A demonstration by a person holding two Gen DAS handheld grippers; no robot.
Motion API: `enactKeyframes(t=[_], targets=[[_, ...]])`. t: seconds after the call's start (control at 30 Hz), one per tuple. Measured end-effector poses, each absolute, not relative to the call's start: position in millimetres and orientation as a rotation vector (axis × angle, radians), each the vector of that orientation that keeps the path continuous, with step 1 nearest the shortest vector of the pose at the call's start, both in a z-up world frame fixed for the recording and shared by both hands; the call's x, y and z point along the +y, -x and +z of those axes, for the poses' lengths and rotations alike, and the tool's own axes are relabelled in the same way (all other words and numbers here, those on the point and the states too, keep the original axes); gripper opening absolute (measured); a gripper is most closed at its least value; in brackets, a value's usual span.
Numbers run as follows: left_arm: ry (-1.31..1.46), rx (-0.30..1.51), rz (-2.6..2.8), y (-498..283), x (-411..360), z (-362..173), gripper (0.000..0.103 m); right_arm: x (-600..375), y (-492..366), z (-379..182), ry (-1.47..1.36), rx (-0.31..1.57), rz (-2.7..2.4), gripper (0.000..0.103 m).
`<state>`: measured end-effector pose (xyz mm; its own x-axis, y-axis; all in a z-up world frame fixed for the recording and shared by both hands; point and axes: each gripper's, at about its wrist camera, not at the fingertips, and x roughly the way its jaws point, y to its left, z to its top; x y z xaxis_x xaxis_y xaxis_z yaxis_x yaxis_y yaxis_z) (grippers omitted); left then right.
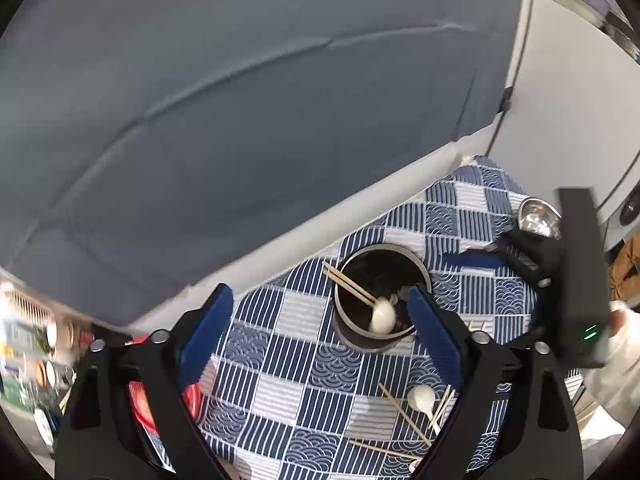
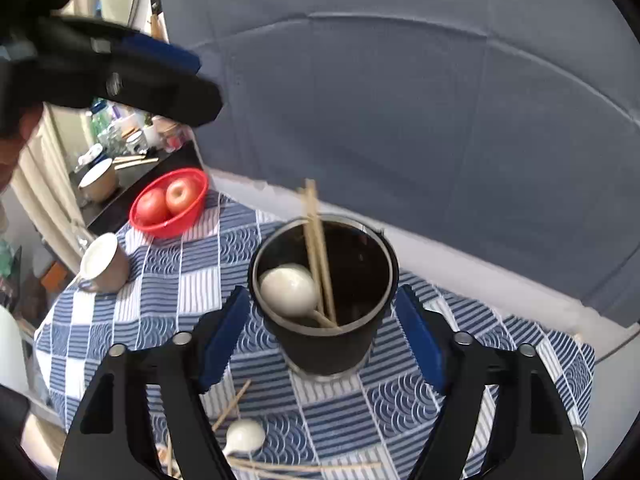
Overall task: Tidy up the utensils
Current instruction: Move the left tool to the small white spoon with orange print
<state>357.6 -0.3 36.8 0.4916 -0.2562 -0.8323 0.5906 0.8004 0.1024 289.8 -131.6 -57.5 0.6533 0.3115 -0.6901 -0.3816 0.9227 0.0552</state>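
Both my hand-held grippers, left [image 1: 320, 320] and right [image 2: 320, 332], hang wide and empty. The cup [image 2: 324, 300] ahead holds a spoon [image 2: 288, 290]; next, likely grasp loose chopsticks [image 1: 404, 414] below it.

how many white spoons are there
2. One white spoon stands in the black holder with chopsticks; the other white spoon lies on the cloth among loose chopsticks. More could be hidden behind the grippers.
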Motion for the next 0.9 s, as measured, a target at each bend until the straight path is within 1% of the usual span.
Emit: enactKeyframes(t=[0.07, 0.17, 0.5, 0.73, 0.9], targets=[[-0.390, 0.937, -0.524, -354, 5, 31, 0.094, -136, -283, -58, 0.112, 0.769, 0.387, 0.080], [-0.366, 0.961, -0.501, -346, 14, 19, 0.095, -141, -275, -58, 0.133, 0.775, 0.377, 0.084], [-0.296, 1.030, -0.494, -317, 39, -14, 0.096, -156, -248, -78, 0.109, 0.852, 0.352, 0.085], [-0.274, 1.127, -0.518, -289, 45, -53, 0.096, -155, -226, -105, 0.120, 0.936, 0.347, 0.085], [-0.262, 1.163, -0.539, -265, 47, -77, 0.096, -152, -211, -124, 0.114, 0.990, 0.356, 0.085]])
